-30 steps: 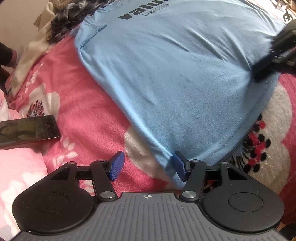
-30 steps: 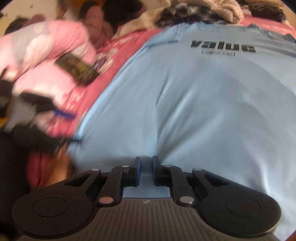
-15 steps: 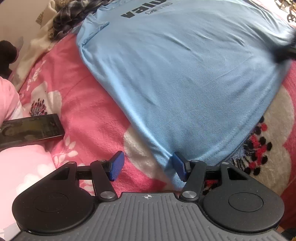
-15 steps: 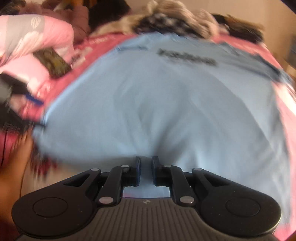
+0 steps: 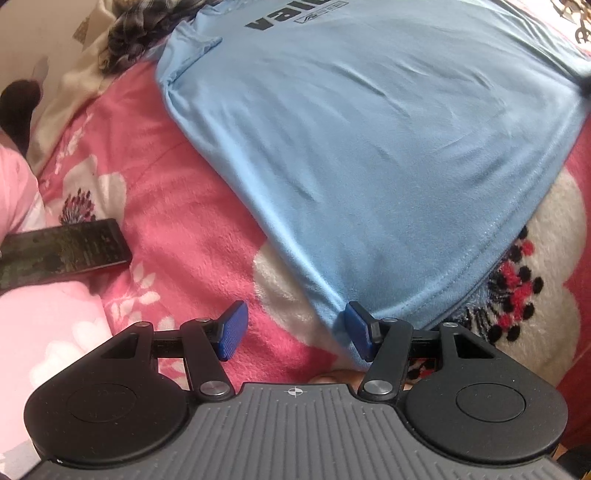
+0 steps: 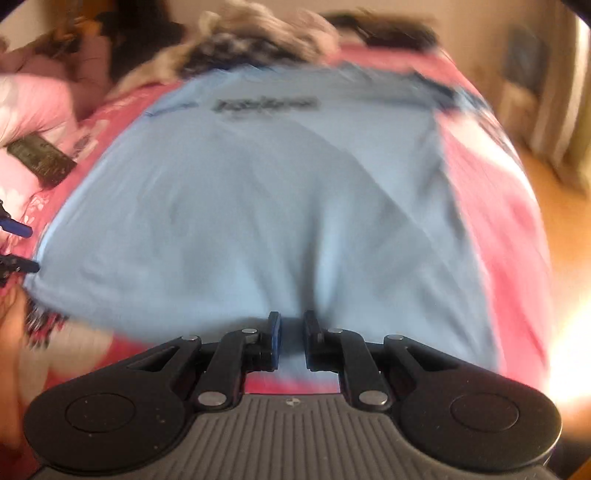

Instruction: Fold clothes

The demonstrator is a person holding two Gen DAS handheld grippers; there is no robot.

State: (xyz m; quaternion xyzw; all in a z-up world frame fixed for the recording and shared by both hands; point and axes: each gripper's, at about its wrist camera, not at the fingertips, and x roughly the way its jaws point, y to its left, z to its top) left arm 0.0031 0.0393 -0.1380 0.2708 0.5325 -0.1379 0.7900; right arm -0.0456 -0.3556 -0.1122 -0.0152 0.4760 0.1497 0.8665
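A light blue T-shirt (image 5: 369, 147) with dark lettering lies spread flat on a pink flowered blanket (image 5: 166, 184). My left gripper (image 5: 295, 330) is open at the shirt's near left hem corner, its right blue pad touching the fabric edge. The right wrist view is blurred by motion. There the shirt (image 6: 258, 203) runs away from me, and my right gripper (image 6: 291, 339) is shut on its near hem, with creases fanning out from the grip. The left gripper (image 6: 20, 246) shows at that view's left edge.
A dark phone (image 5: 62, 251) lies on the blanket left of the shirt, beside a pale pink cover (image 5: 44, 332). A pile of other clothes (image 5: 147, 26) sits beyond the collar. Wooden floor (image 6: 554, 203) lies past the bed's right side.
My right gripper has swung to the right with the hem in it and has left the left wrist view. The left gripper has barely moved and stays open.
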